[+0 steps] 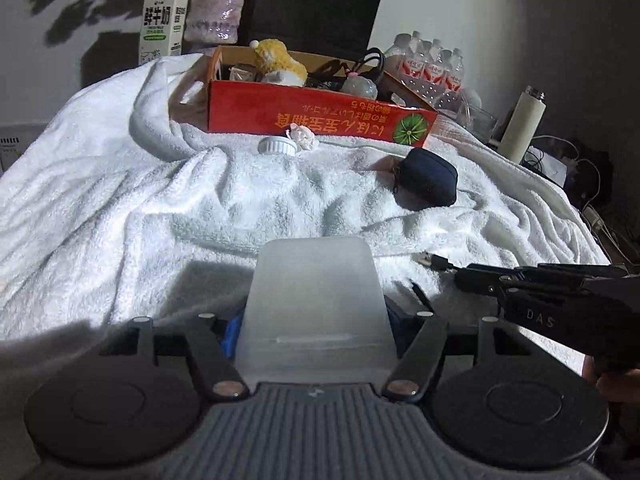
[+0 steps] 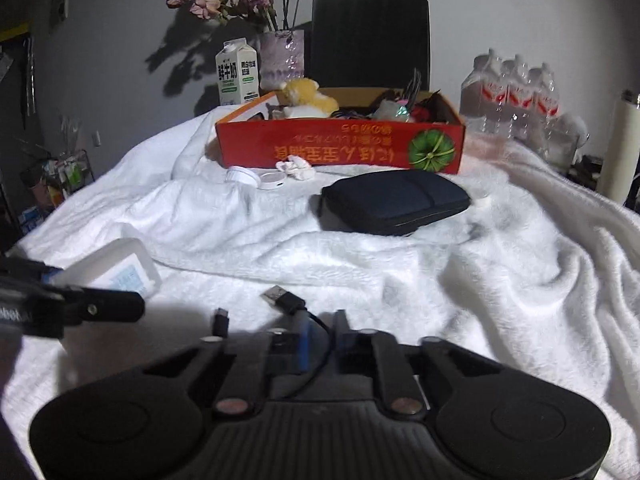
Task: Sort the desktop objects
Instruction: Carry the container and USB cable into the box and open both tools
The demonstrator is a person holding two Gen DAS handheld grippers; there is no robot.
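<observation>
My left gripper (image 1: 314,320) is shut on a translucent plastic box (image 1: 316,300), held low over the white towel (image 1: 120,200); the box also shows in the right wrist view (image 2: 120,268). My right gripper (image 2: 320,332) is shut on a black USB cable (image 2: 284,298), whose plugs stick out in front; it shows in the left wrist view (image 1: 436,262). The red cardboard box (image 1: 320,116) holding a yellow plush toy (image 1: 276,60) and other items stands at the back. A dark blue pouch (image 2: 396,202), a white cap (image 1: 276,146) and a small pink-white item (image 1: 304,138) lie before it.
A milk carton (image 1: 162,20), a vase (image 1: 216,10) and a black paper bag (image 1: 320,4) stand behind the box. A pack of water bottles (image 1: 432,68), a white flask (image 1: 522,124) and tangled cables (image 1: 580,176) sit at the right edge.
</observation>
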